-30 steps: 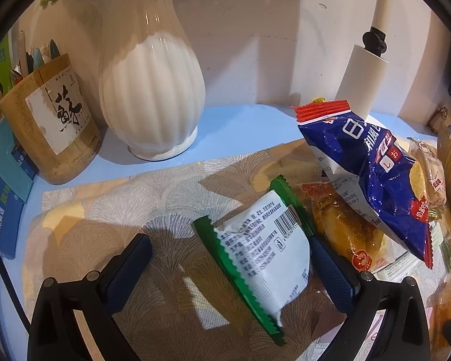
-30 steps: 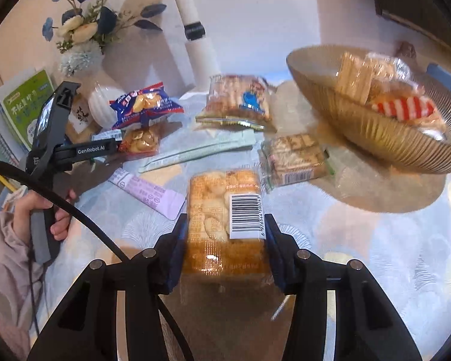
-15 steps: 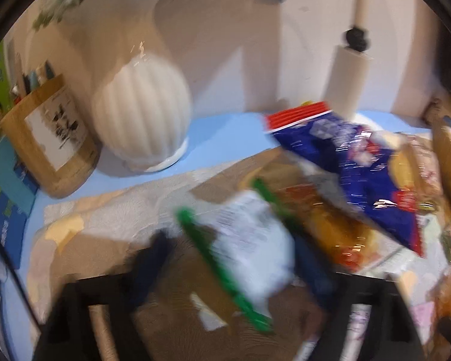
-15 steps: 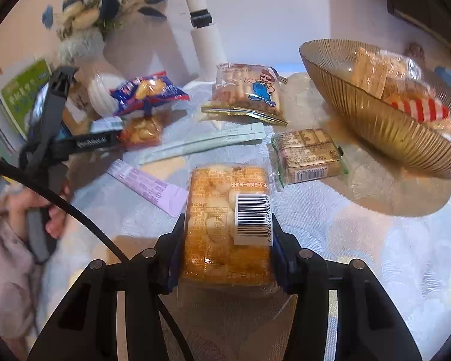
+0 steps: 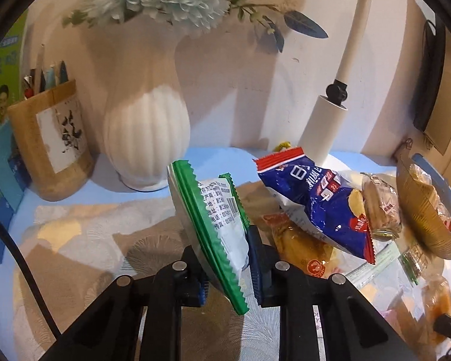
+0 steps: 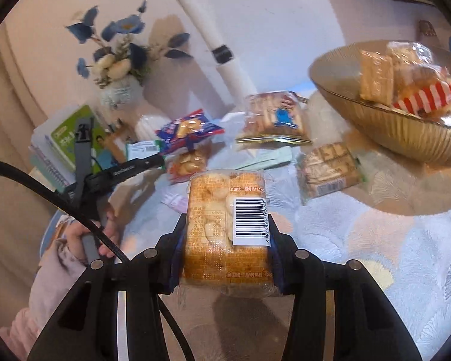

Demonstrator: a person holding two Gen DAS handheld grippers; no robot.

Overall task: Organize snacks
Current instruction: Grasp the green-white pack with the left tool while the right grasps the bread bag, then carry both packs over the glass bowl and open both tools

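A green-edged white snack packet (image 5: 222,210) stands tilted on edge, off the tablecloth, between the pads of my left gripper (image 5: 225,255); the jaws are closing and press on it. My right gripper (image 6: 227,240) is shut on a clear pack of golden biscuits (image 6: 219,216) with a barcode label, held above the table. The ribbed amber bowl (image 6: 391,129) at the upper right holds several snack packs. From the right wrist, the left gripper (image 6: 141,158) shows at the left with a person's hand (image 6: 84,234) on its handle.
On the cloth lie a blue chip bag (image 5: 315,204), an orange packet (image 5: 300,252), a cartoon cracker pack (image 6: 273,117), a wafer pack (image 6: 327,168) and a pale green stick pack (image 6: 267,159). A white vase (image 5: 147,138), bamboo pen holder (image 5: 51,144) and lamp pole (image 5: 324,132) stand behind.
The left jaws closed from wide open onto the green-edged packet and lifted it up on edge. The right gripper tipped upward a little with the biscuit pack still in it.
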